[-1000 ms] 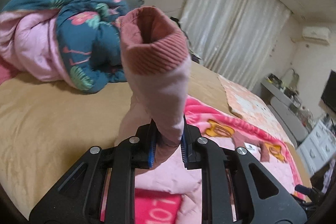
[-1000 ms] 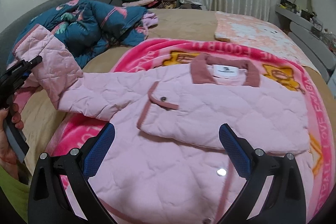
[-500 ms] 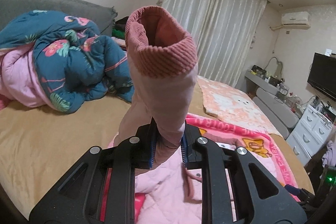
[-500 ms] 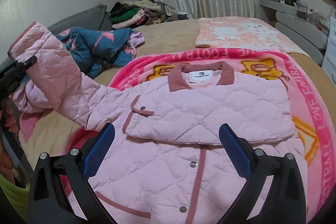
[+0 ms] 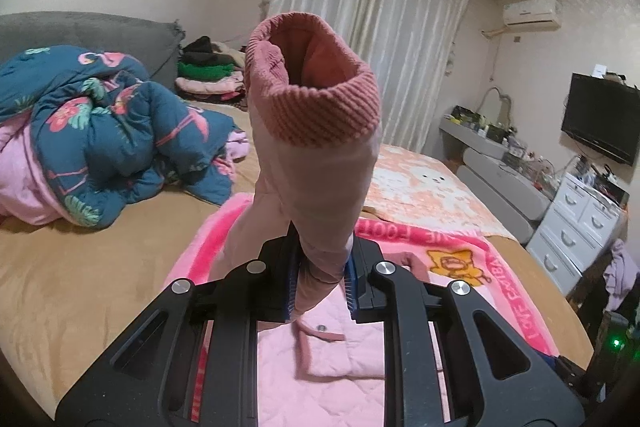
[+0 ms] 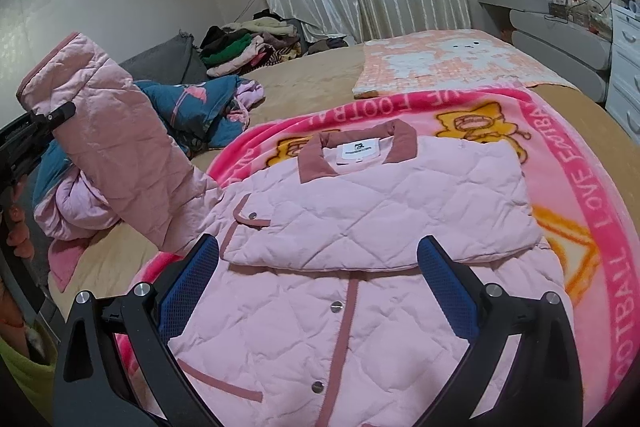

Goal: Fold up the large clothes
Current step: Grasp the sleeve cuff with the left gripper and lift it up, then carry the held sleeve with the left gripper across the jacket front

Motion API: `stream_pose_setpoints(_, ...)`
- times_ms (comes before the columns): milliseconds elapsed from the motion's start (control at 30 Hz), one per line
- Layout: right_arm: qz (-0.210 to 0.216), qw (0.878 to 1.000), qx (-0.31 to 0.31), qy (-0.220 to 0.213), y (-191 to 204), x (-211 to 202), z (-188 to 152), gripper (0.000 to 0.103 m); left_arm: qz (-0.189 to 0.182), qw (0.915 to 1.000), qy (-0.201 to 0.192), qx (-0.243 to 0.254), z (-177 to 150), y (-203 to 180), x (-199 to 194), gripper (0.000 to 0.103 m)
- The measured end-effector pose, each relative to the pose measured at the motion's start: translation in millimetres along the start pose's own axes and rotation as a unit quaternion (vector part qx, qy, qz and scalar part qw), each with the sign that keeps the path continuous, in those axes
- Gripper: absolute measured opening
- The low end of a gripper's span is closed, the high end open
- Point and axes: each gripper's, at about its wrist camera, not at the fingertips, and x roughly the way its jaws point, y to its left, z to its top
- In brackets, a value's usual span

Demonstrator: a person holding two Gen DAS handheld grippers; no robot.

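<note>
A pink quilted jacket [image 6: 360, 251] with a dusty-rose collar lies face up on a bright pink blanket [image 6: 592, 211]. One sleeve is folded across its chest. My left gripper [image 5: 320, 279] is shut on the other sleeve [image 5: 316, 163], held up with its ribbed rose cuff standing above the jaws. In the right wrist view that sleeve [image 6: 120, 147] rises off the bed at the left, held by the left gripper [image 6: 44, 125]. My right gripper [image 6: 316, 287] is open and empty, hovering over the jacket's lower front.
A crumpled teal flamingo quilt [image 5: 100, 135] lies at the bed's left. A pile of clothes [image 6: 248, 47] sits by the curtains. A peach blanket [image 6: 448, 63] lies beyond the pink one. White drawers [image 5: 576, 223] and a TV [image 5: 600, 123] stand at the right.
The left gripper has lifted the sleeve higher and swung it rightward, over the jacket. The right gripper has drawn back toward the jacket's hem, still open.
</note>
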Motion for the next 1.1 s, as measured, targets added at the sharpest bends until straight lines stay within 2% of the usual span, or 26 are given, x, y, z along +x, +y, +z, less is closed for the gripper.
stream_pose_setpoints(733, -0.017, 0.999, 0.032, -0.005, -68.3, -13.4, -14.8, 0.099, -0.042, 0.9972, 0.037, 0.049, -31.3, -93.2, 32.4, 0.010)
stream_pose_setpoints(1100, -0.029, 0.998, 0.045, -0.027, -103.9, -10.2, -6.1, 0.099, -0.066, 0.9896, 0.079, 0.100, -70.5, -140.2, 64.3, 0.006)
